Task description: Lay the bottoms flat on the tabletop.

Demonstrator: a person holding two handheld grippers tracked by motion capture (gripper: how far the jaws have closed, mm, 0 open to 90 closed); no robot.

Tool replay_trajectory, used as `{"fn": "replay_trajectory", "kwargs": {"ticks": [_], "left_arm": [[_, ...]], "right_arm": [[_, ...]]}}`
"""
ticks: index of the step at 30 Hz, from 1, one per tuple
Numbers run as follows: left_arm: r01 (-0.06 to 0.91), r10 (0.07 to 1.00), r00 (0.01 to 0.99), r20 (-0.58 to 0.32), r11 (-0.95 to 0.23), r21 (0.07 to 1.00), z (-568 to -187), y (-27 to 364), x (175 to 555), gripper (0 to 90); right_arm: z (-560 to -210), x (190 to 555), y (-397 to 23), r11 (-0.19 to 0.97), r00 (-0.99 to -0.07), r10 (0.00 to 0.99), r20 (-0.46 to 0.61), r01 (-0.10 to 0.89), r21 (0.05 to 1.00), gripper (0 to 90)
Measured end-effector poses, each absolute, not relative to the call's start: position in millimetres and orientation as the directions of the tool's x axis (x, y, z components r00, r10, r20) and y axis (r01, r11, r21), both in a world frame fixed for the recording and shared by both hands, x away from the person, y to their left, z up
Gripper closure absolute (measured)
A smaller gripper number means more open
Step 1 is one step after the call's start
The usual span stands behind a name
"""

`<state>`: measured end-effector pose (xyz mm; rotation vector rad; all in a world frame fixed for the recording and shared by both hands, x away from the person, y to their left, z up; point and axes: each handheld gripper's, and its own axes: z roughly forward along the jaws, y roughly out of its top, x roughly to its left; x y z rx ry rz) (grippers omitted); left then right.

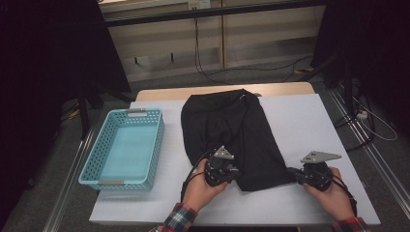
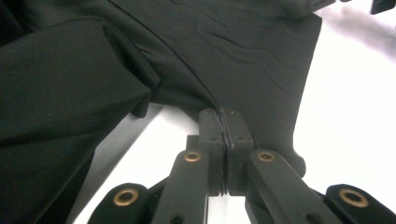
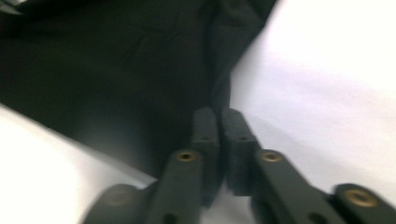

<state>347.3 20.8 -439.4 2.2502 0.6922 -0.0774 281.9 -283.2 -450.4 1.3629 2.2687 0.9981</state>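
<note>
Basket [image 1: 123, 147]: light blue, perforated, empty, at the left of the tabletop [image 1: 309, 125], just beside the garment and apart from it.
Left tongs [image 1: 220, 170]: jaws pressed together on a thin fold at the garment's near hem [image 2: 223, 122].
Garment [image 1: 229, 130]: black, spread flat mid-tabletop, narrow end far, wide hem toward the person.
Handling: soft, light and limp by the look of it; likely to sag and drag wherever unsupported, and thin cloth may slip from a shallow pinch.
Where to hold: the two near hem corners, gripped deep.
Right tongs [image 1: 296, 175]: jaws closed at the garment's near right corner [image 3: 219, 93]; blurred view, cloth apparently pinched.
</note>
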Motion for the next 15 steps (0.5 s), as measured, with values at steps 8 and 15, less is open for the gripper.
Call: {"fn": "replay_trajectory", "kwargs": {"ticks": [8,15], "left_arm": [[0.501,0.451,0.852,-0.264,-0.561,0.658,-435.5,30.9,346.2,88.5],[0.5,0.44,0.856,-0.272,-0.57,0.653,-436.1,28.7,343.0,88.5]], "right_arm": [[-447.2,268.9,-279.4,0.325,-0.527,0.845,0.09,0.639,0.698,90.0],[-446.0,262.0,-280.2,0.327,-0.534,0.839,0.1,0.643,0.692,90.0]]}}
